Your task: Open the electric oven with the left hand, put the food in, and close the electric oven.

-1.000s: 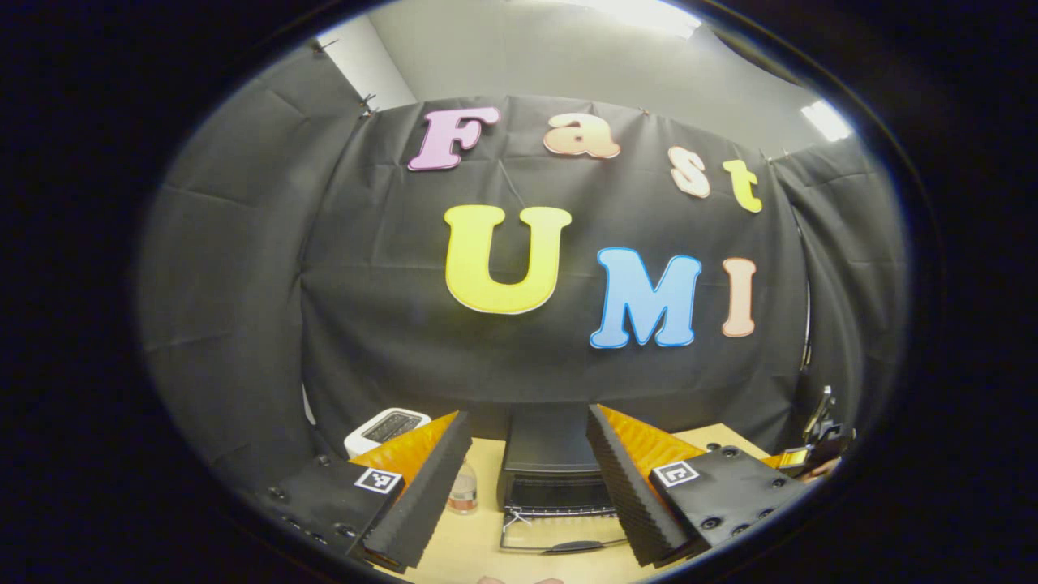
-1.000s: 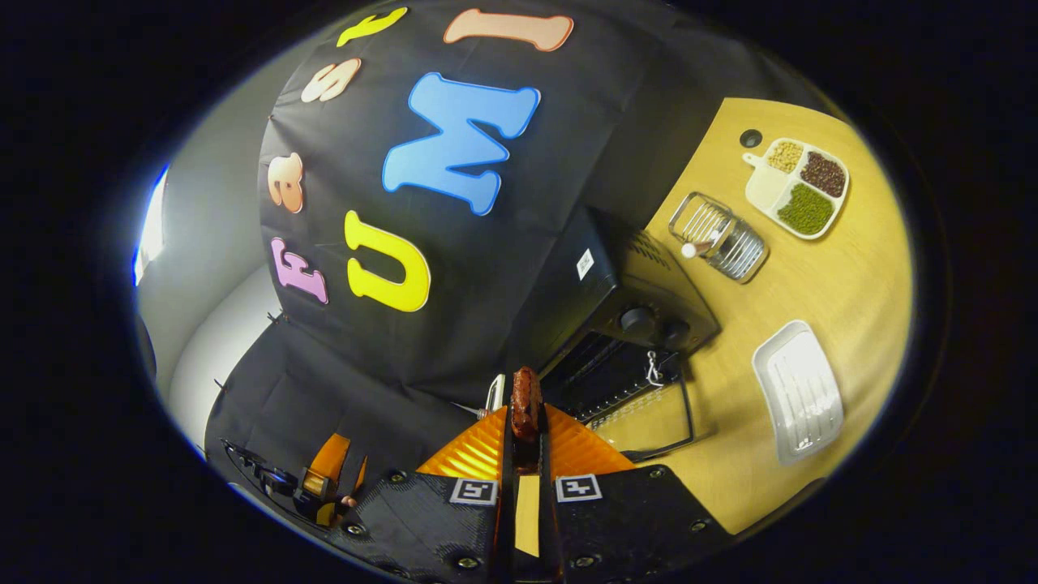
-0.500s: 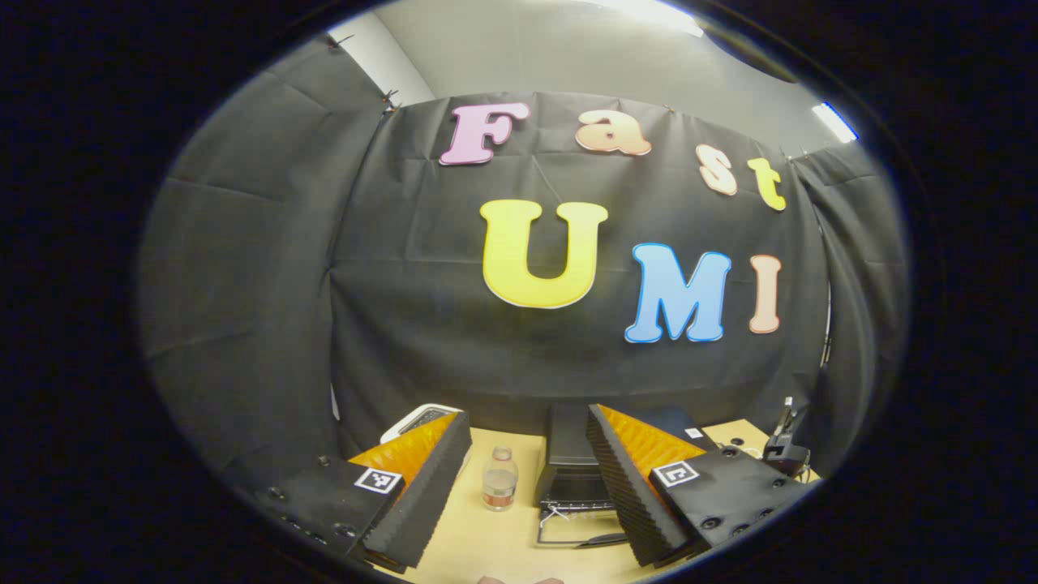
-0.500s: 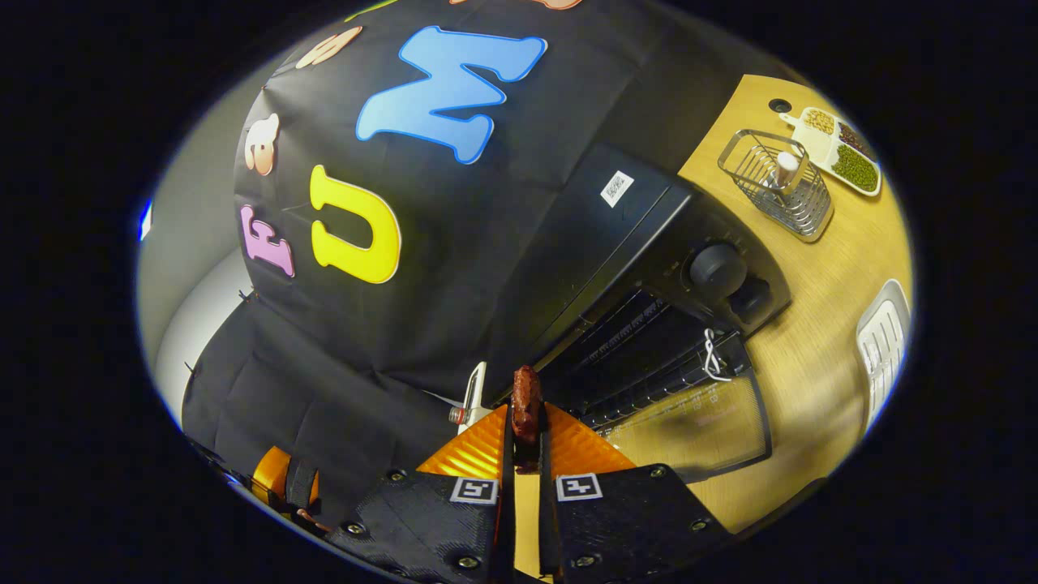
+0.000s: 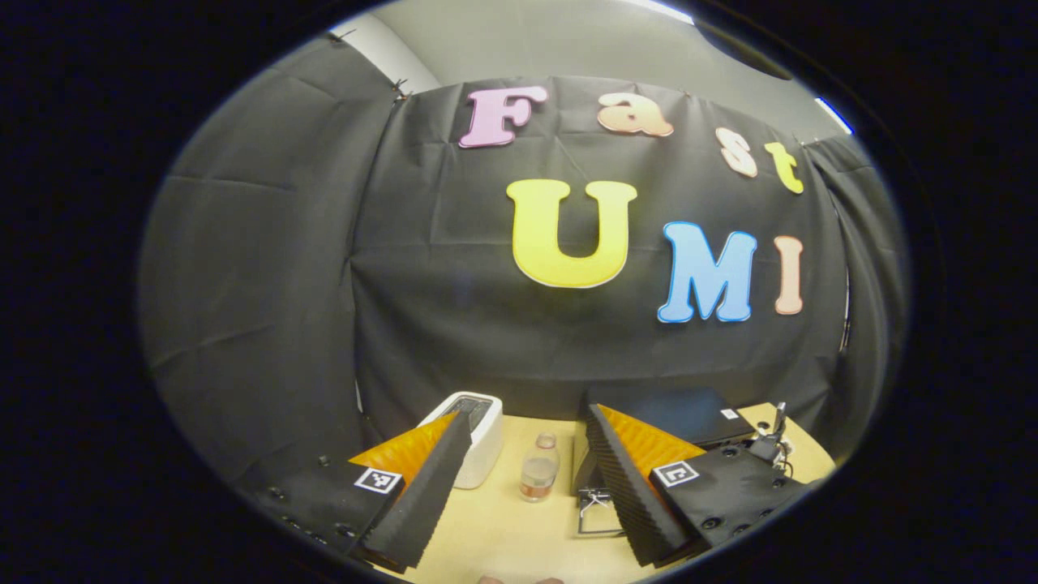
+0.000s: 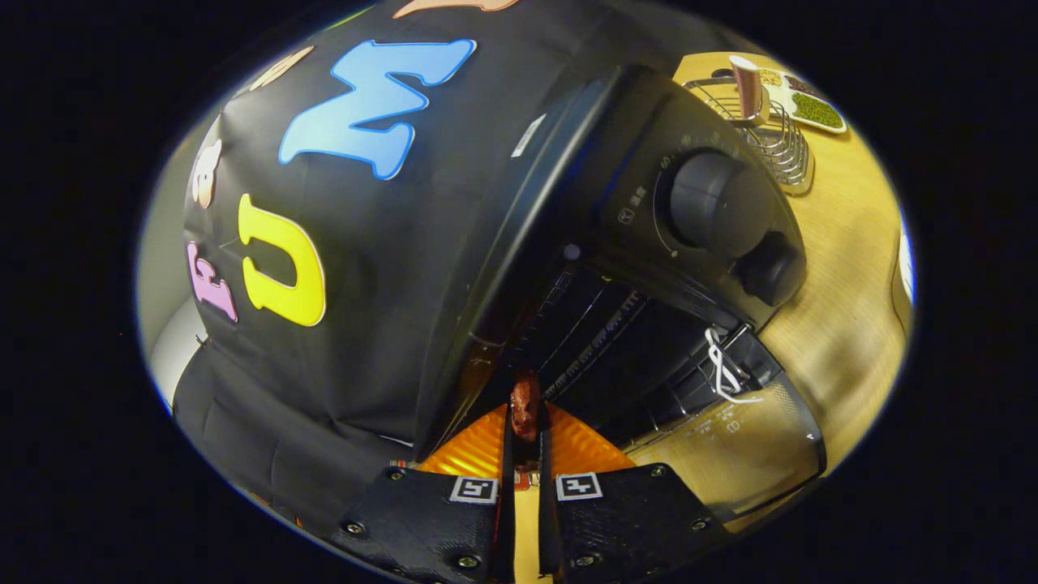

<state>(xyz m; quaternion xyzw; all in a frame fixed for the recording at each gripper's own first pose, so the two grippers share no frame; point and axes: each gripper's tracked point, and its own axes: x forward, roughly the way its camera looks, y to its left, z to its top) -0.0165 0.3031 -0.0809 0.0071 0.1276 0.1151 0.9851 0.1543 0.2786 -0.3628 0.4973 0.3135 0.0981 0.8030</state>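
Note:
The black electric oven (image 6: pixel 616 203) looms close in the right gripper view, tilted, with its glass door (image 6: pixel 746 438) folded down and the wire racks inside showing. My right gripper (image 6: pixel 525 426) is shut on a dark red piece of food (image 6: pixel 525 404), whose tip is at the left edge of the oven's opening. In the left gripper view, my left gripper (image 5: pixel 527 495) stands open with nothing between its fingers, above the wooden table (image 5: pixel 503 535). The oven (image 5: pixel 689 414) sits to its right, partly hidden by the right finger, with a corner of the lowered door (image 5: pixel 598 515) showing.
A white toaster (image 5: pixel 478 434) and a small bottle (image 5: pixel 539 477) stand left of the oven. On the oven's far side are a wire basket (image 6: pixel 774 130) holding a cup and a divided tray of beans (image 6: pixel 811 101). Two knobs (image 6: pixel 714 203) are on the oven's front.
My right gripper has carried the food much closer, up to the oven's opening. The left gripper has swung left, so the oven has slid right and the toaster and bottle are now in front.

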